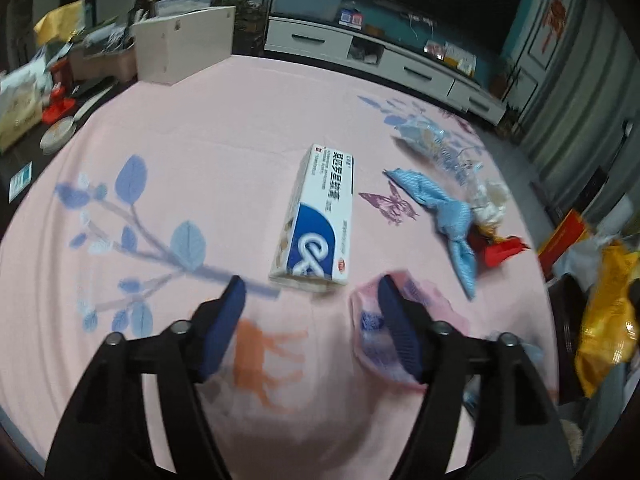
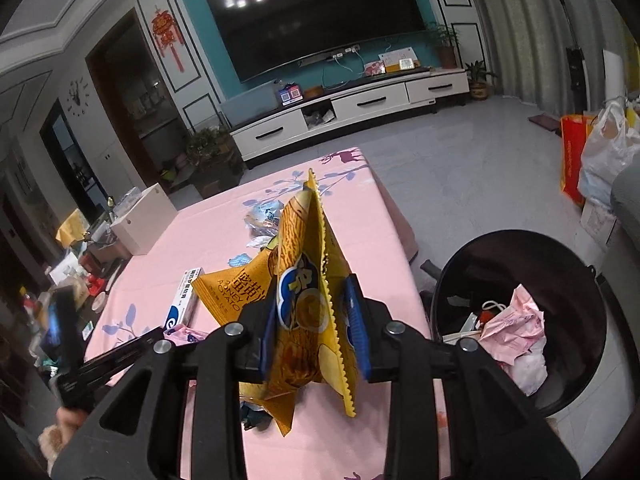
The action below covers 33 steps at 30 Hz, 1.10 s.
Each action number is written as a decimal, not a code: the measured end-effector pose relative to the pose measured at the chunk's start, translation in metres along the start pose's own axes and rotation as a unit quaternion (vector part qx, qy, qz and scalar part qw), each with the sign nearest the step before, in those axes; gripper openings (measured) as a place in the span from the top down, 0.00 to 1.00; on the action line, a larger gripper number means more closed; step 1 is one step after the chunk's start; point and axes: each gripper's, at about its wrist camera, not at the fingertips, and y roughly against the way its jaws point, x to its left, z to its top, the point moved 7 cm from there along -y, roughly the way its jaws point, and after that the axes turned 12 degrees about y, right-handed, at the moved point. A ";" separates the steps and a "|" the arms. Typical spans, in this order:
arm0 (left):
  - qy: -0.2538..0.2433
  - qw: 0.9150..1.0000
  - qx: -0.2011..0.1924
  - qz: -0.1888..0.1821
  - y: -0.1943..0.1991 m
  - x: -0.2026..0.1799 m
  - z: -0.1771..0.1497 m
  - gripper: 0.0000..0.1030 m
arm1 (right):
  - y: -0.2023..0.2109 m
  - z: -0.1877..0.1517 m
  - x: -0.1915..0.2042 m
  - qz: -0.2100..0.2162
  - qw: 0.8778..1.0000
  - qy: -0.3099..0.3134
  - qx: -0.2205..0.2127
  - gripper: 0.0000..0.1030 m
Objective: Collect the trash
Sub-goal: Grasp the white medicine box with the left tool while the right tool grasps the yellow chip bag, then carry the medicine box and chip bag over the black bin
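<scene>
Covering the desk (image 1: 224, 128) is a pink cloth printed with blue leaves, a purple butterfly and an orange deer. Beyond it: grey floor, a white TV cabinet (image 2: 352, 108) below a dark wall-mounted screen (image 2: 316, 12) on a teal wall, red knot ornaments, potted plants. A white box (image 1: 184, 46) and assorted clutter sit at the desk's far left edge.

Left gripper (image 1: 312, 312): fingers spread open, nothing between them, hovering over the cloth just short of a white-and-blue medicine box (image 1: 316, 216). A pink wrapper (image 1: 384, 332) lies partly behind the right-hand finger. To the right lie a knotted blue cloth (image 1: 444, 216), a clear crumpled bag (image 1: 432, 140) and a red wrapper (image 1: 500, 250).

Right gripper (image 2: 312, 312): fingers closed on a yellow snack bag (image 2: 304, 280), held upright above the desk's right side. A black trash bin (image 2: 516, 320) stands on the floor just right of it, holding pink and white crumpled waste.

Left view is motion-blurred; small print unreadable. The snack bag hides what lies behind it.
</scene>
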 end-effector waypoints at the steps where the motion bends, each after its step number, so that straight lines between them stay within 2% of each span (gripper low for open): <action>1: -0.005 1.000 0.001 0.007 -0.005 -0.001 0.003 0.28 | 0.000 0.000 -0.002 0.000 1.000 -0.002 0.000 0.69; 11: -0.045 0.998 0.035 0.016 -0.065 -0.014 0.036 0.29 | -0.008 -0.001 -0.024 -0.028 0.999 -0.023 0.004 0.68; 15: -0.057 0.998 0.025 0.022 -0.072 -0.017 0.039 0.38 | -0.014 -0.001 -0.026 -0.030 0.999 -0.028 0.008 0.67; 18: -0.069 0.997 0.011 0.027 -0.071 -0.018 0.039 0.54 | -0.020 -0.003 -0.024 -0.025 0.999 -0.026 0.014 0.67; 20: -0.071 0.997 0.002 0.035 -0.070 -0.017 0.039 0.59 | -0.023 -0.005 -0.023 -0.026 0.999 -0.025 0.019 0.67; 25: -0.026 1.000 0.003 0.015 -0.056 -0.011 0.036 0.60 | -0.024 -0.006 -0.025 -0.020 0.999 -0.031 0.022 0.67; 30: 0.021 0.999 -0.025 -0.011 -0.011 -0.003 0.031 0.59 | -0.022 -0.006 -0.031 -0.024 0.999 -0.041 0.021 0.67; 33: 0.018 0.999 -0.048 -0.008 0.015 0.000 0.024 0.59 | -0.022 -0.006 -0.030 -0.022 0.999 -0.041 0.020 0.67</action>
